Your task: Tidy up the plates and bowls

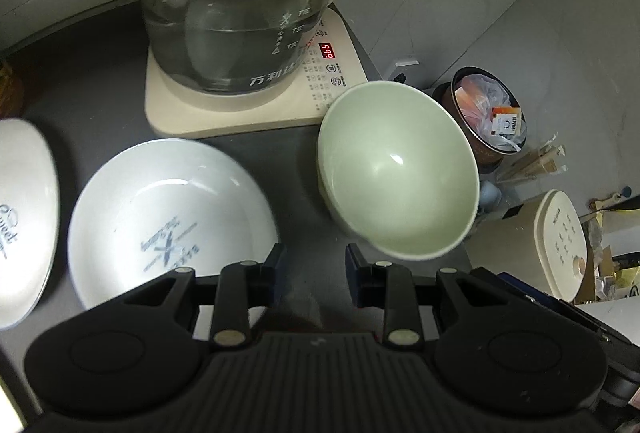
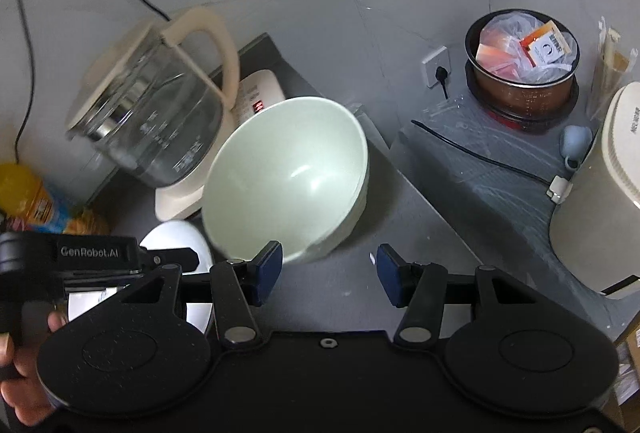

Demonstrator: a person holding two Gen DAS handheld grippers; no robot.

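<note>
A pale green bowl stands on the dark grey counter, right of centre in the left wrist view and centre-left in the right wrist view. A white plate with blue print lies left of it, and a second white printed plate lies at the far left. My left gripper is open and empty, above the gap between plate and bowl. My right gripper is open and empty, its left pad close to the bowl's near rim. The left gripper's body shows over the white plate.
A glass kettle sits on a cream heating base behind the dishes. A lower shelf at the right holds a brown pot with plastic bags, a cream appliance and a black cable. A yellow packet lies at the left.
</note>
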